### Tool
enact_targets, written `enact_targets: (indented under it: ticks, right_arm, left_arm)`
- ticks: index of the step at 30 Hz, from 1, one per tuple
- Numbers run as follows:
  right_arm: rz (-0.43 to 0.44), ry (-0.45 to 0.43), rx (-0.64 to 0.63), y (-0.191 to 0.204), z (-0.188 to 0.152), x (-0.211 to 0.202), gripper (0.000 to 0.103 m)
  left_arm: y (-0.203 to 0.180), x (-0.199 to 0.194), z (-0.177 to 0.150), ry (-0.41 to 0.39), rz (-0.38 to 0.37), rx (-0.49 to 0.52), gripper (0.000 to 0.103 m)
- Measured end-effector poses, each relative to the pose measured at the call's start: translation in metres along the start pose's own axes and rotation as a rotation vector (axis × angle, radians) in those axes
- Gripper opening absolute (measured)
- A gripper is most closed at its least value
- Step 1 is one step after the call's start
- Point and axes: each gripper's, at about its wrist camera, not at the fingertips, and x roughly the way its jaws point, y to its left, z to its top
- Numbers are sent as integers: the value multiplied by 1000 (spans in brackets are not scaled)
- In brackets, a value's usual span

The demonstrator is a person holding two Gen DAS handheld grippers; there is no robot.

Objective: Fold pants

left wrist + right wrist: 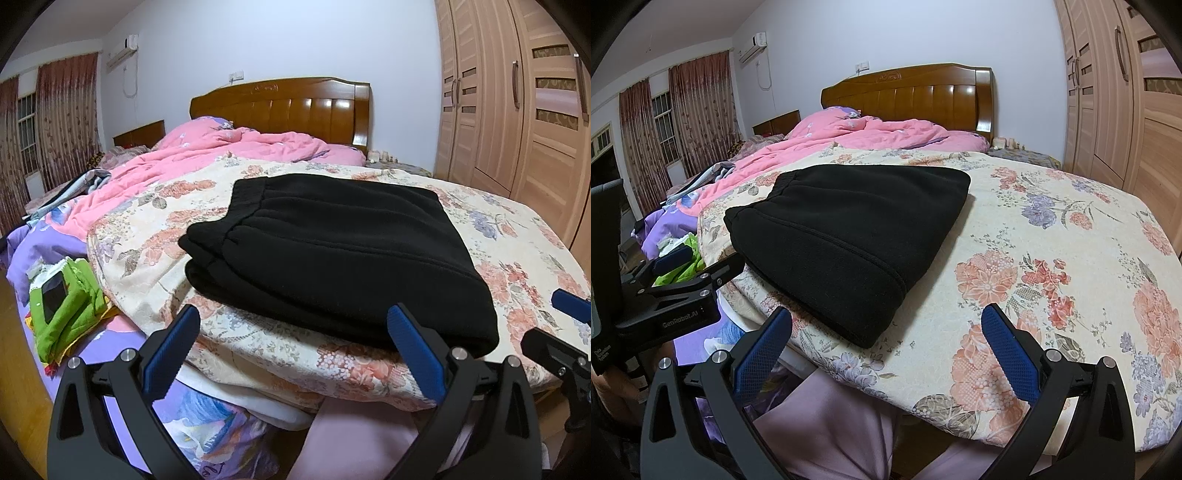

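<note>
The black pants lie folded into a compact stack on the floral bedsheet, near the foot edge of the bed, with the elastic waistband turned toward the wooden headboard. The left gripper has its blue-padded fingers spread wide apart just before the near edge of the stack, holding nothing. The right gripper is also spread wide and holds nothing, just beside the near corner of the pants. A pink quilt lies crumpled behind.
</note>
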Motion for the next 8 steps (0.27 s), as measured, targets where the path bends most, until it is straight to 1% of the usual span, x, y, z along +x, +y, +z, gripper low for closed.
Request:
enact_targets:
  ticks: [8]
  right_arm:
    - [4, -2, -2, 0, -2, 0, 99]
  left_arm:
    - [3, 2, 2, 20, -12, -9, 101]
